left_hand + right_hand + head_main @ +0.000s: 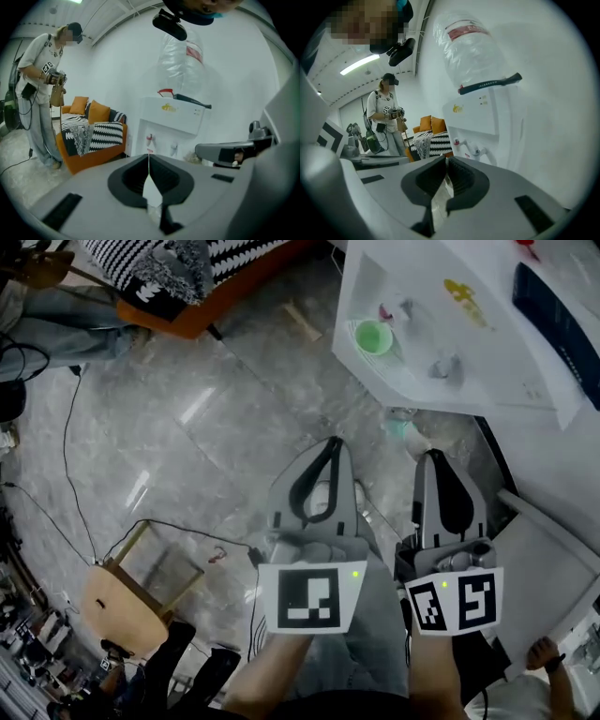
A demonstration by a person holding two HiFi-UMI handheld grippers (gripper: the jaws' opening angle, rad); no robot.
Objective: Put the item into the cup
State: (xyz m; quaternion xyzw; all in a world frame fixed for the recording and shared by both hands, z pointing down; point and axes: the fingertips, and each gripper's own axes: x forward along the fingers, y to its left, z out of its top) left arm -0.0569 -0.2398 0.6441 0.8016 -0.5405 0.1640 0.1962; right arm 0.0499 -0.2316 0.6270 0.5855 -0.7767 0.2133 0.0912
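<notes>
Grey moulded-plastic left tongs (333, 442), ribbed black pads (133, 178) pressed together on nothing, hang beside the matching right tongs (434, 457), likewise closed and empty, over a glossy grey marble floor (187, 409). Only the head view shows the small round green cup (373, 337), standing in the recess of the white water dispenser (487, 343); the gripper views alone show its clear plastic bottle (180, 61), red label (194, 52) unreadable.

The white boxy water dispenser (441, 334) bears a yellow logo (466, 298), and a pale green round cup (373, 337) sits in its recess. Left of the dispenser are an orange sofa (192, 322) with black-and-white striped cushions (159, 268) and a grey marbled floor (187, 418). The grey left gripper (330, 442) and grey right gripper (434, 457) carry black-and-white square markers (309, 597).
</notes>
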